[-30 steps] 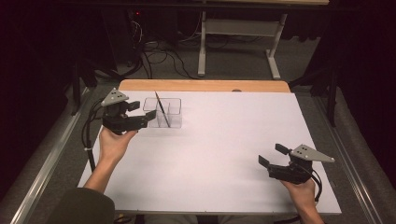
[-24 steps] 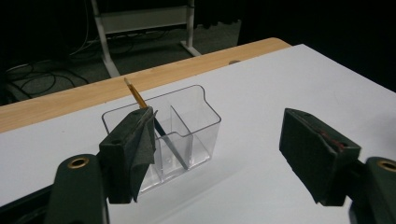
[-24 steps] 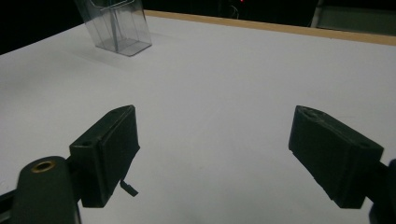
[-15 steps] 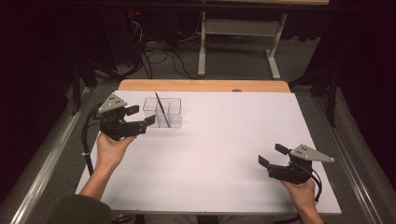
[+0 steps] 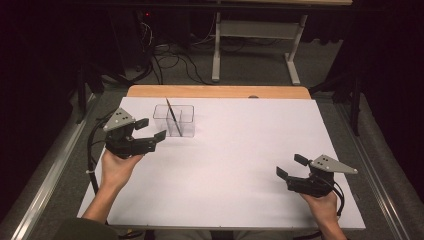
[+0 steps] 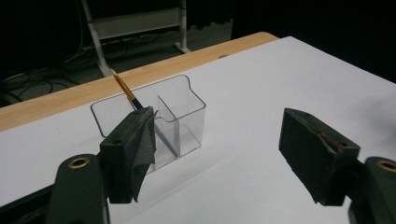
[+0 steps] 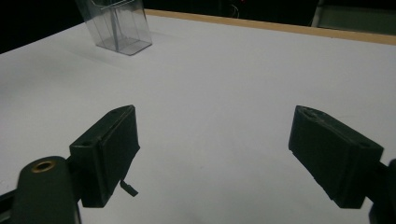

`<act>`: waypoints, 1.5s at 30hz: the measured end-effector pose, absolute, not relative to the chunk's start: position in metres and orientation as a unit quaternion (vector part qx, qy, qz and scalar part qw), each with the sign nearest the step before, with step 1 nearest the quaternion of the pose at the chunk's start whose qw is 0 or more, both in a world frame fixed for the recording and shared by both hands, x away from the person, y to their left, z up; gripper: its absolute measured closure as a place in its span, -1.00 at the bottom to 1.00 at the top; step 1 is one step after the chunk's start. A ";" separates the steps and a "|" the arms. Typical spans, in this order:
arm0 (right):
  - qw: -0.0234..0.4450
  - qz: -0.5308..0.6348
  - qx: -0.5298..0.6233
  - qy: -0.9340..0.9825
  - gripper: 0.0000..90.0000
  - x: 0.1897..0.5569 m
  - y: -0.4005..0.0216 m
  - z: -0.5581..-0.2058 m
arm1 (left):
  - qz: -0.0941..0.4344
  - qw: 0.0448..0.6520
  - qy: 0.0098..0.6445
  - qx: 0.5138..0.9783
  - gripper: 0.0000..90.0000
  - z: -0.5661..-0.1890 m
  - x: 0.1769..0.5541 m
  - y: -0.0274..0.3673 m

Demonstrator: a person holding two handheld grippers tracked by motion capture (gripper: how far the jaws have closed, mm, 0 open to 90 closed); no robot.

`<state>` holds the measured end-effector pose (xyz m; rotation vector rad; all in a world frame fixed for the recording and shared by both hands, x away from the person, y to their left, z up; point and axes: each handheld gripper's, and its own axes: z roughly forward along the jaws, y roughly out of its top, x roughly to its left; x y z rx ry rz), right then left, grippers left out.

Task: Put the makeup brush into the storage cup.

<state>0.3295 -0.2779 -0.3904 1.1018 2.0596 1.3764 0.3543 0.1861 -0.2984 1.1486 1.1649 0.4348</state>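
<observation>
A clear plastic two-compartment holder [image 5: 185,122] [image 6: 187,112] [image 7: 122,28] stands on the white table top [image 5: 240,150] at the far left. A thin dark brush [image 5: 169,111] [image 6: 124,88] with an orange-brown handle leans inside it, its top end tilted up and away. My left gripper [image 5: 152,129] [image 6: 233,140] hovers just left of the holder, open, nothing between its jaws. One left jaw partly hides the holder's near corner in the left gripper view. My right gripper [image 5: 290,166] [image 7: 212,149] is low over the table's near right, open and empty.
A wooden strip [image 5: 215,91] runs along the table's far edge. Beyond it are a desk frame [image 5: 250,45] and loose cables [image 5: 165,60] on the dark floor. Metal rails [image 5: 55,165] flank the table. White surface lies between the two grippers.
My left gripper has drawn back a little from the holder, to the left and toward the person, still open. The right gripper has not moved.
</observation>
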 end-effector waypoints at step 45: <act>0.212 0.495 0.398 0.743 -0.62 0.330 -0.278 -0.391 | 0.146 0.664 0.513 0.524 -0.38 -0.318 0.323 0.183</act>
